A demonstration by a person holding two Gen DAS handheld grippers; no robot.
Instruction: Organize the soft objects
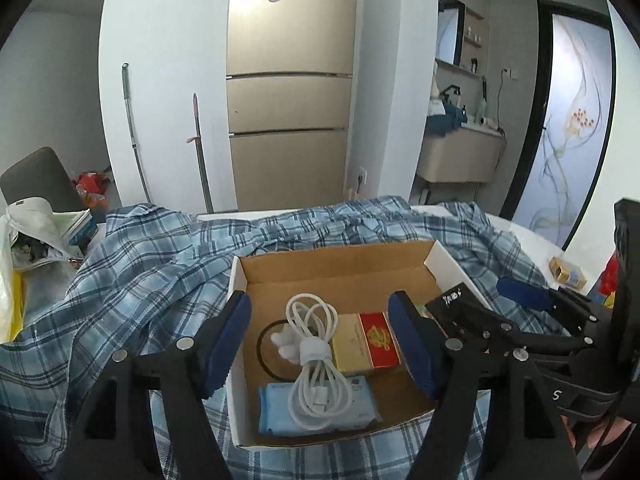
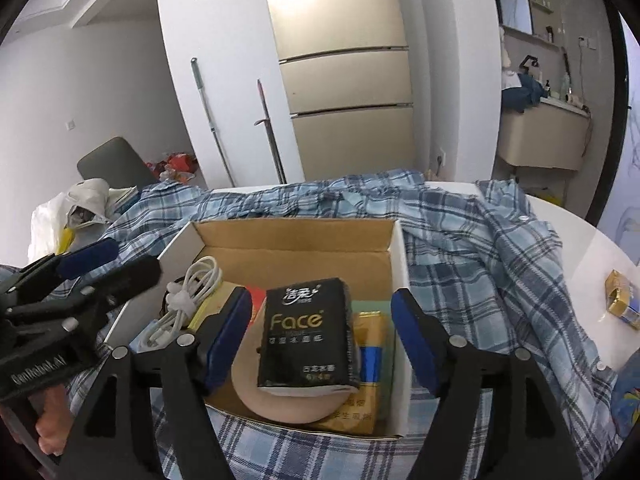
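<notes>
An open cardboard box [image 1: 336, 266] [image 2: 296, 236] sits on a blue plaid shirt [image 1: 140, 264] [image 2: 480, 248] spread over the table. In the left wrist view it holds a coiled white cable [image 1: 314, 364], a red and gold pack [image 1: 368, 340] and a blue wipes pack [image 1: 316, 406]. In the right wrist view a black tissue pack [image 2: 306, 330] lies on a beige round thing [image 2: 288, 396], next to a yellow pack [image 2: 366, 360]. My left gripper [image 1: 320, 344] is open over the box's left half. My right gripper [image 2: 320, 340] is open around the tissue pack, apart from it.
A small gold box [image 2: 620, 298] [image 1: 566, 272] lies on the white table at the right. Bags and books [image 1: 44, 232] are piled at the left. A fridge [image 1: 288, 92], two mop handles and a sink counter stand behind the table.
</notes>
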